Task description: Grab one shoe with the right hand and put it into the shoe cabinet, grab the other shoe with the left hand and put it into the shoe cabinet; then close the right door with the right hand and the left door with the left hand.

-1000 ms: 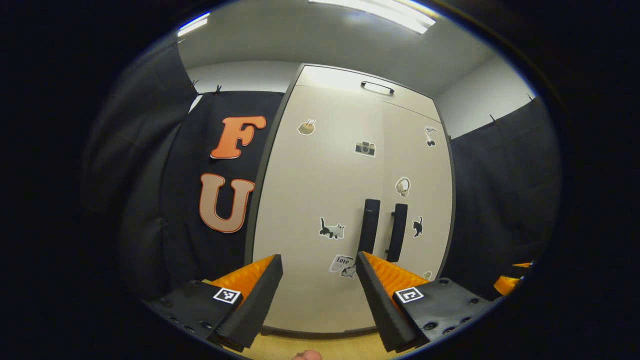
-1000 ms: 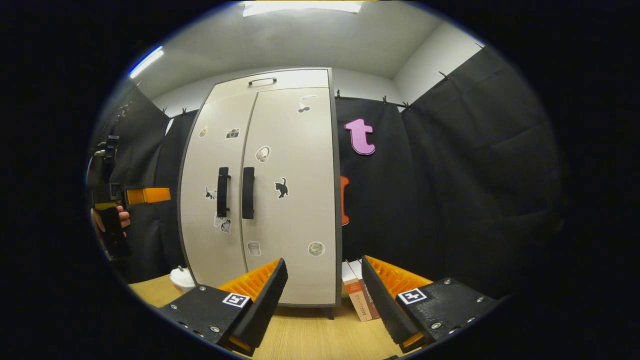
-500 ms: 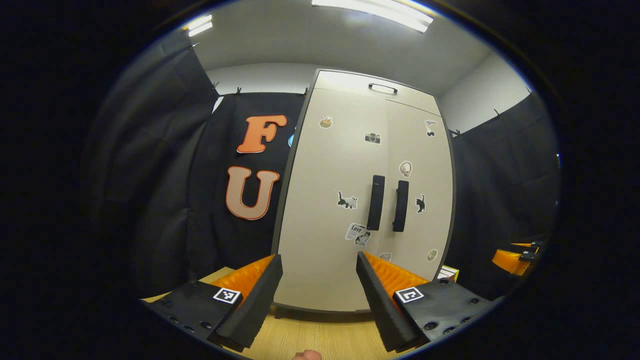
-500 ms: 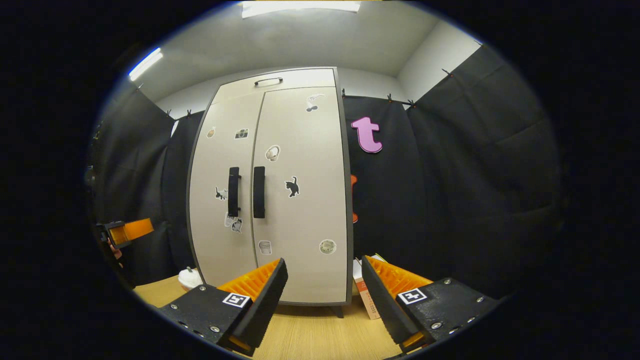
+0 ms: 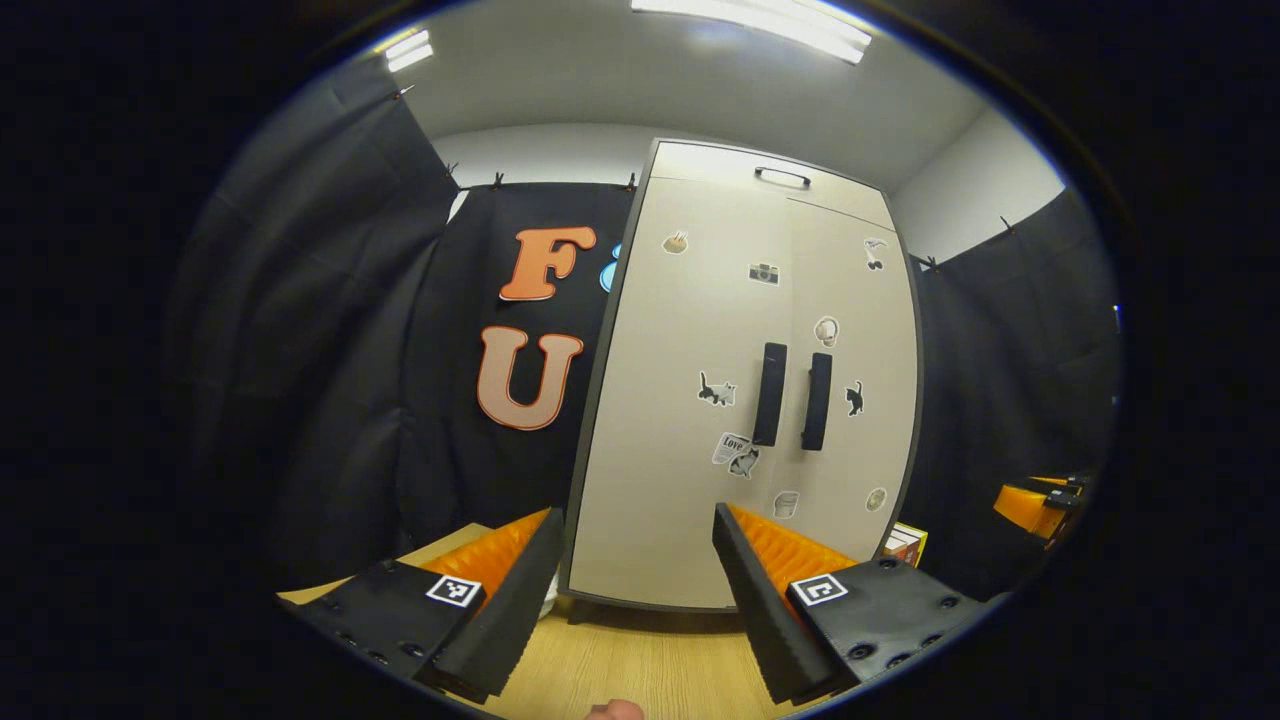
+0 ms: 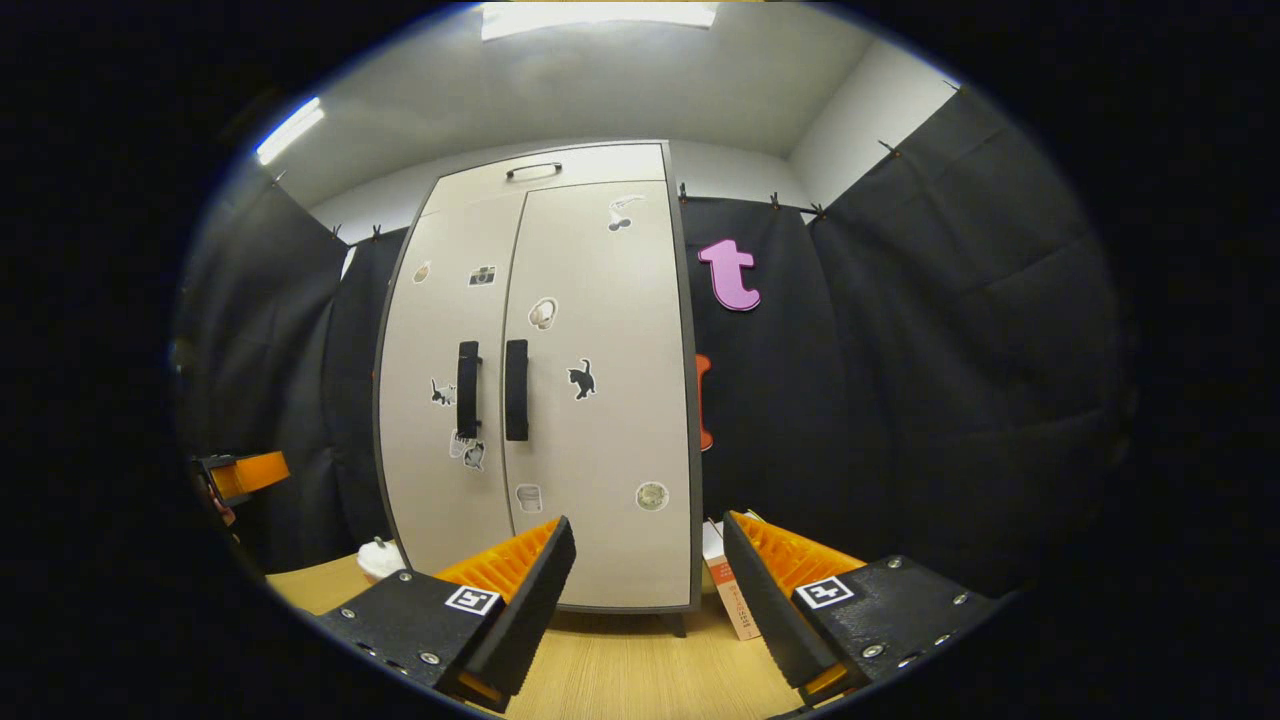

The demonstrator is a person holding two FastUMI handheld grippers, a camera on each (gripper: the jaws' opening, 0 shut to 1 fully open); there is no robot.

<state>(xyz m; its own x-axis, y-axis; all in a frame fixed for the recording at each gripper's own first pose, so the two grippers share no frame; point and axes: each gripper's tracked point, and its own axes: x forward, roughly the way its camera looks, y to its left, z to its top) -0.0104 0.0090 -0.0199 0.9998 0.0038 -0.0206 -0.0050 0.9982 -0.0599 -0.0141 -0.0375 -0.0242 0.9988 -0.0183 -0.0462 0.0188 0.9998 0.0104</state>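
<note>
The beige shoe cabinet (image 5: 690, 330) (image 6: 610, 300) stands on the wooden table with both doors shut, its two dark vertical handles (image 5: 768, 394) (image 6: 516, 390) side by side at mid height. Stickers dot both doors. My left gripper (image 5: 636, 545) is open and empty, held back from the cabinet's left door. My right gripper (image 6: 647, 550) is open and empty too, facing the lower part of the right door. The other gripper shows far off at the right edge of the left gripper view (image 5: 1035, 500) and at the left edge of the right gripper view (image 6: 235, 475).
A small white object (image 6: 380, 558) sits on the table (image 6: 610, 680) left of the cabinet's foot. A box (image 6: 722, 585) (image 5: 905, 543) leans at the cabinet's right side. Black cloth walls close in on both sides.
The left gripper has drawn back from the cabinet, which looks smaller and farther right. In the right gripper view the other gripper dropped lower at the left edge.
</note>
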